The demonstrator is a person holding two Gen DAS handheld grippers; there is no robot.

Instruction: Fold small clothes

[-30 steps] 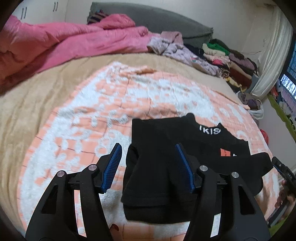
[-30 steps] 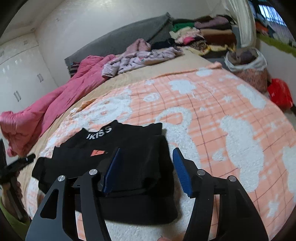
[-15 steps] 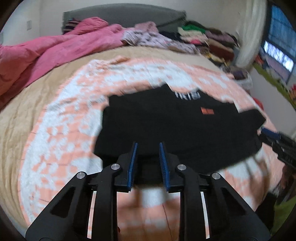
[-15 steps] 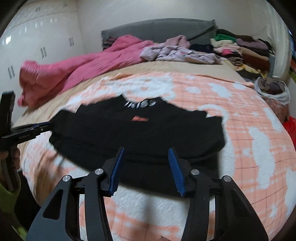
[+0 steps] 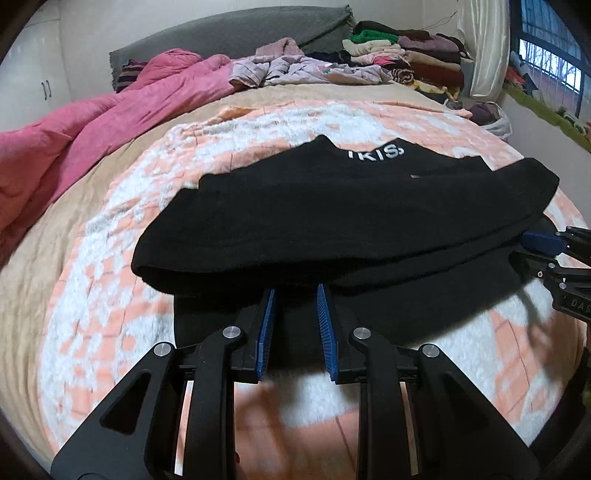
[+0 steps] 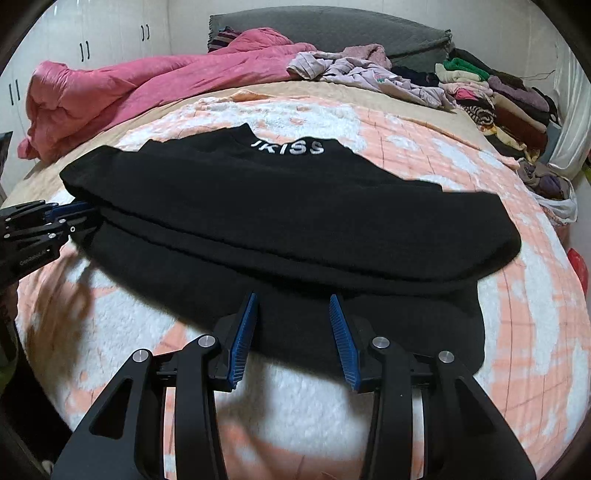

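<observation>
A black top point(image 5: 351, 206) with white letters on its collar lies flat on the peach and white fleece blanket point(image 5: 110, 295), sleeves folded in. My left gripper point(image 5: 295, 291) sits at the near hem, toward the top's left side. Its blue pads are drawn close with black cloth pinched between them. In the right wrist view the left gripper point(image 6: 79, 214) meets the top point(image 6: 295, 206) at its left edge. My right gripper point(image 6: 293, 297) straddles the hem toward the right side. Its jaws are closing, the pads apart with hem cloth lying between them. In the left wrist view the right gripper point(image 5: 532, 245) shows at the right edge.
A pink duvet point(image 5: 110, 129) is bunched along the far left of the bed. Loose lilac clothes point(image 5: 295, 70) and stacks of folded clothes point(image 5: 406, 55) lie near the grey headboard point(image 6: 332, 22). A white bag point(image 6: 557, 206) sits by the bed's right side.
Both grippers came down from the folded-in sides to the near hem. The left jaws narrowed from wide apart onto the cloth. The right jaws narrowed somewhat.
</observation>
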